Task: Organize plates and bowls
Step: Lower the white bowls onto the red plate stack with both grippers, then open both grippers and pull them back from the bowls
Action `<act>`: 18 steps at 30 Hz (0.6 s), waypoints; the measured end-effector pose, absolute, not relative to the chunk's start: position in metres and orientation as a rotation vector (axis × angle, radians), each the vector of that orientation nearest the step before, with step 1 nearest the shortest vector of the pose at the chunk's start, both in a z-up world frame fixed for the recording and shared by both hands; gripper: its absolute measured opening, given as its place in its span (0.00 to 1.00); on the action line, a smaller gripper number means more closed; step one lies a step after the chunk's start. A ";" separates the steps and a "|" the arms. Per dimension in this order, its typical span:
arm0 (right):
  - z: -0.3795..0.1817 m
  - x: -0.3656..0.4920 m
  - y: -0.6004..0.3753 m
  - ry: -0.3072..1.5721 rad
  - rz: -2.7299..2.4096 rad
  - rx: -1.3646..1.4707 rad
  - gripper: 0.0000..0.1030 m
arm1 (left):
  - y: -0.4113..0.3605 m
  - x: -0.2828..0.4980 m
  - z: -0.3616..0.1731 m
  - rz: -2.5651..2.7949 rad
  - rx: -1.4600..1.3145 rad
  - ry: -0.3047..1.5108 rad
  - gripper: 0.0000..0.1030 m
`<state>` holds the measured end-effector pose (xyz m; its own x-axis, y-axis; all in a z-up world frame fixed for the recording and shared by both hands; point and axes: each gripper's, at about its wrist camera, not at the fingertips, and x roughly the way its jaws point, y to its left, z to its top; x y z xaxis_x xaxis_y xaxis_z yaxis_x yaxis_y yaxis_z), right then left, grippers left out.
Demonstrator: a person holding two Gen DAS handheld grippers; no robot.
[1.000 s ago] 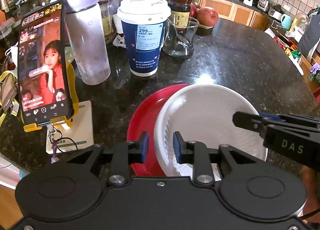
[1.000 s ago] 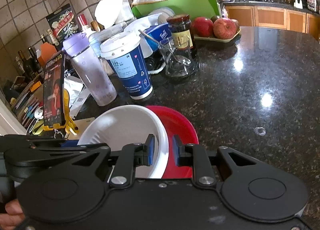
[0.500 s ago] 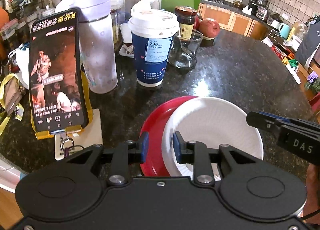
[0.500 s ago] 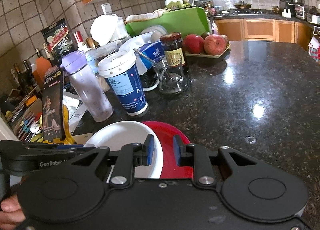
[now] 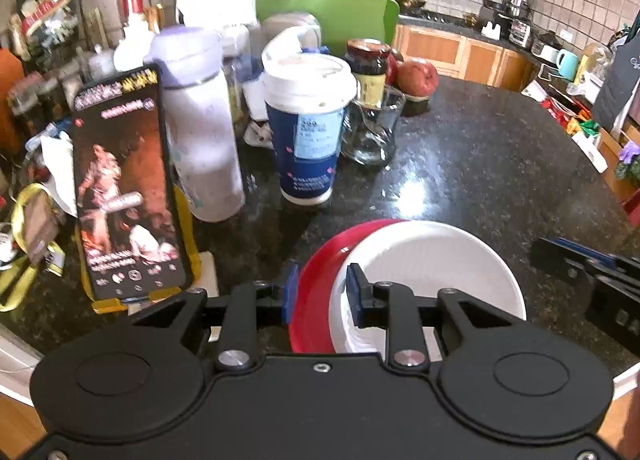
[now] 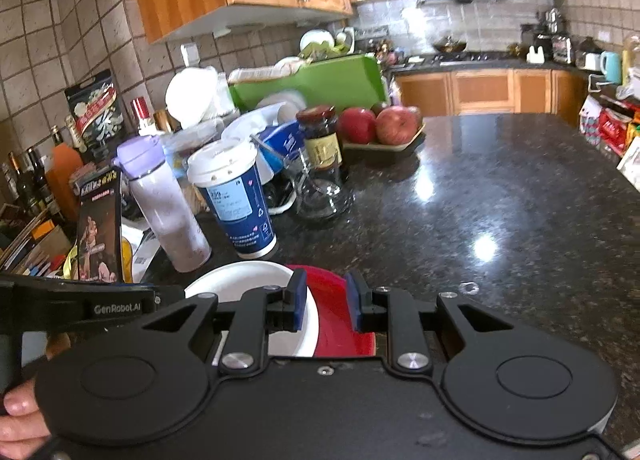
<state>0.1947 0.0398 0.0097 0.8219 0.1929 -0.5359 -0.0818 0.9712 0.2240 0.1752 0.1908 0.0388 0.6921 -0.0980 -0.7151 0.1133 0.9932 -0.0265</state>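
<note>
Observed red plate [image 5: 320, 260] lying flat on dark speckled counter [image 5: 480, 163], near its front edge. Noted white bowl [image 5: 432, 268] sitting on top of it, shifted to one side, leaving a crescent of red uncovered.

Left gripper [image 5: 322, 292]: recorded jaws standing moderately apart, straddling the near edge of the red plate and the adjoining edge of the white bowl. Outer blue pad seen right at the red edge, inner pad over the bowl's inside. Cannot tell whether pressing or merely hovering above. Left hand [image 6: 18, 416] glimpsed at the handle, in the right wrist view.

Right gripper [image 6: 326, 306]: recorded jaws narrowly apart, framing a strip of red plate plus the bowl's edge from the opposite side. Cannot tell whether gripping anything; both views somewhat blurred.

Behind the dishes, logged from left to right: phone [image 5: 128, 187] upright on a yellow stand, purple-lidded bottle [image 5: 200, 147], blue paper cup [image 5: 308, 139] with white lid, clear glass jug [image 5: 372, 131], dark jar [image 5: 368, 67] just behind the jug. Further back: apples [image 6: 376, 125] on a tray, green board [image 5: 332, 19] leaning among clutter. All well apart from the plate and bowl.
</note>
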 end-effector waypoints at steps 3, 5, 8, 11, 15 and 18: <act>0.013 0.183 0.039 0.569 0.136 0.190 0.24 | 0.190 0.167 0.043 -0.068 0.035 0.753 0.35; 0.015 0.177 0.038 0.559 0.133 0.183 0.24 | 0.191 0.162 0.046 -0.053 0.030 0.730 0.35; 0.016 0.169 0.037 0.548 0.128 0.170 0.24 | 0.192 0.156 0.051 -0.039 0.009 0.712 0.35; 0.016 0.160 0.034 0.546 0.138 0.171 0.25 | 0.191 0.147 0.056 -0.022 0.005 0.693 0.35; 0.016 0.146 0.031 0.548 0.150 0.168 0.25 | 0.182 0.137 0.057 -0.004 0.021 0.678 0.35; 0.016 0.137 0.029 0.554 0.155 0.171 0.25 | 0.176 0.128 0.055 -0.003 0.027 0.694 0.35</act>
